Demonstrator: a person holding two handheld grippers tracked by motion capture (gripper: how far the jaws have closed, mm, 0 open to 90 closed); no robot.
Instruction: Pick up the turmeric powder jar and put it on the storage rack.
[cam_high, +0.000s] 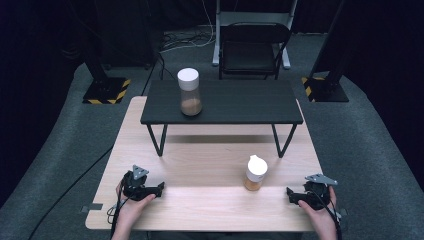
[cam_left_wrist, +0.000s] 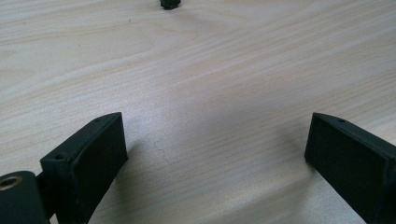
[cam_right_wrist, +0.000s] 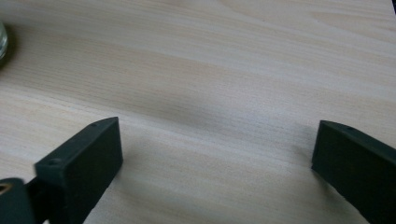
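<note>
Bottle (cam_high: 256, 173) stands near open right claw (cam_high: 291, 194), well apart from open left claw (cam_high: 161, 188).

Left tool (cam_high: 159, 188) and right tool (cam_high: 290, 192) rest near the tabletop's (cam_high: 210, 200) near corners, jaws wide apart, pointing inward

High view: fixed above the near edge of the desk (cam_high: 210, 200), facing forward and down, far enough to take in the whole desk, the black shelf (cam_high: 222, 102) at its far edge and the floor behind.

Left gripper view: mounted low on the left gripper (cam_high: 161, 188), looking along its jaws, very close to the wood near the near left corner.

Right gripper view: same kind on the right gripper (cam_high: 289, 192), near the near right corner.

Shared by all: the pale desk top along the near edge.
</note>
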